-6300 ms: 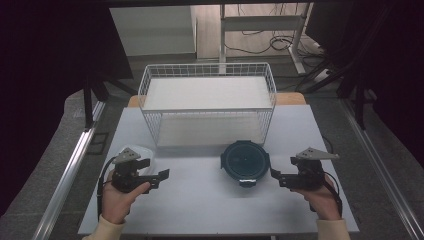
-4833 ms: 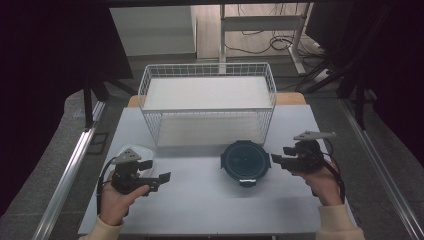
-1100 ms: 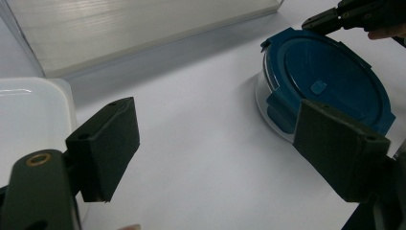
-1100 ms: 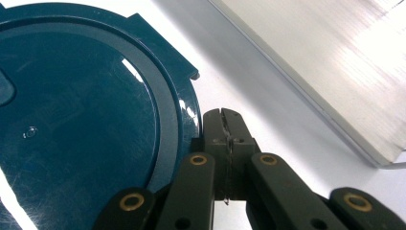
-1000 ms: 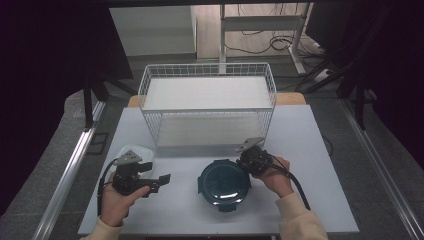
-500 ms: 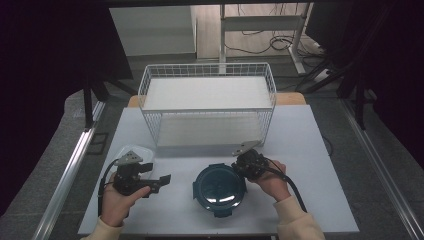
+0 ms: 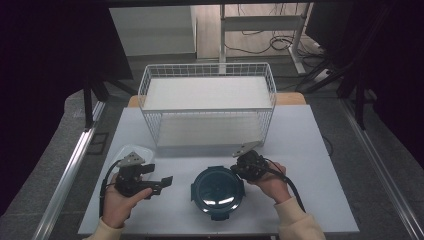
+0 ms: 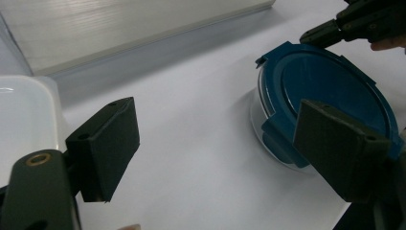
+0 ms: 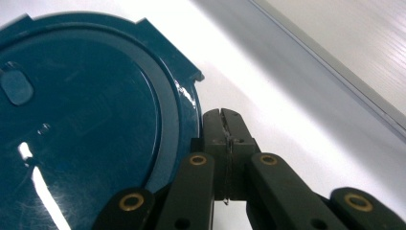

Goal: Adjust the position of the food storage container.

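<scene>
Dark blue plastic, glossy and faintly scratched, forms the round lid (image 7: 217, 191) of a clear container (image 8: 268, 139) that sits on the matte white table (image 7: 310, 165), in front of the white wire basket (image 7: 207, 107). Square latch tabs jut from the lid's rim. The right gripper (image 7: 243, 167) rests against the lid's edge, its black jaws pressed together with nothing between them. The left gripper (image 7: 162, 182) hovers well apart from the lid, its flat pads spread wide, beside a white rounded tray (image 8: 24, 124).

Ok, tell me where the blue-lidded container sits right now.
In the high view the blue-lidded container sits at the table's near middle, between both grippers, the right gripper closed against its rim.
</scene>
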A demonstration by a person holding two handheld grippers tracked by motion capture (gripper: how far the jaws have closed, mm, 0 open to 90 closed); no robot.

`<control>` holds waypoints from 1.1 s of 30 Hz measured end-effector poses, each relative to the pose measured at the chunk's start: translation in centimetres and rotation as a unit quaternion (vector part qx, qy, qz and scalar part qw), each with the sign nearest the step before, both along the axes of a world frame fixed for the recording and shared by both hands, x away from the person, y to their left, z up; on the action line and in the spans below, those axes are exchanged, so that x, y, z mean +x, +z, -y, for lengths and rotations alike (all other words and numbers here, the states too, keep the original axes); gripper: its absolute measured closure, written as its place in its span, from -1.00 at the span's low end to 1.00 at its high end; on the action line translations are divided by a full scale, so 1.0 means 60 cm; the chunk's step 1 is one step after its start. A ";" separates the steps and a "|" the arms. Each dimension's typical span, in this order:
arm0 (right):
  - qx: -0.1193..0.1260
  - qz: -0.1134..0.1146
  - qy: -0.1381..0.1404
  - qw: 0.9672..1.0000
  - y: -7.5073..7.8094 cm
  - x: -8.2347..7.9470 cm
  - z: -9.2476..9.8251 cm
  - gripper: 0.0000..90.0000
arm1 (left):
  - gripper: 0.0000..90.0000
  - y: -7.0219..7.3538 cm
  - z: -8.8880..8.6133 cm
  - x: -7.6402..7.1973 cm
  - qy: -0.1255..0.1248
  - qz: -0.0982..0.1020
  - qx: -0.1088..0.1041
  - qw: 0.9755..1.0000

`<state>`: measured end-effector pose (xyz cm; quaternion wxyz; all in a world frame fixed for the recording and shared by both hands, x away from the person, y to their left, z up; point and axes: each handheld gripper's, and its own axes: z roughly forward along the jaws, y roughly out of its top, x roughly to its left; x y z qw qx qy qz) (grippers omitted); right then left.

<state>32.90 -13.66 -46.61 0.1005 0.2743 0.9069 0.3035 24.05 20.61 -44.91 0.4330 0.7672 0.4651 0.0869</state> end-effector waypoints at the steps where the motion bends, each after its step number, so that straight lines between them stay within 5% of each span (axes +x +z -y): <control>1: 0.009 0.001 -0.003 1.000 0.003 0.000 0.002 0.99 | -0.66 0.001 0.000 -0.001 -0.002 0.001 -0.001 1.000; 11: 0.073 0.005 -0.017 0.997 0.032 -0.018 0.040 0.89 | -0.66 0.004 -0.001 -0.006 -0.016 0.006 -0.021 1.000; 14: 0.090 -0.003 -0.022 0.996 0.031 -0.027 0.050 0.65 | -0.65 0.005 0.001 -0.005 -0.019 0.008 -0.023 1.000; 17: 0.108 0.008 -0.037 0.993 0.034 -0.038 0.059 0.18 | -0.65 0.004 0.004 -0.005 -0.021 0.006 -0.024 0.999; 22: 0.149 0.014 -0.063 0.987 0.045 -0.052 0.083 -0.29 | -0.66 0.007 0.011 -0.006 -0.024 0.006 -0.026 0.999; 33: 0.183 -0.016 -0.097 0.978 0.026 -0.061 0.127 -0.41 | -0.69 0.002 0.024 -0.005 -0.022 -0.008 -0.026 0.999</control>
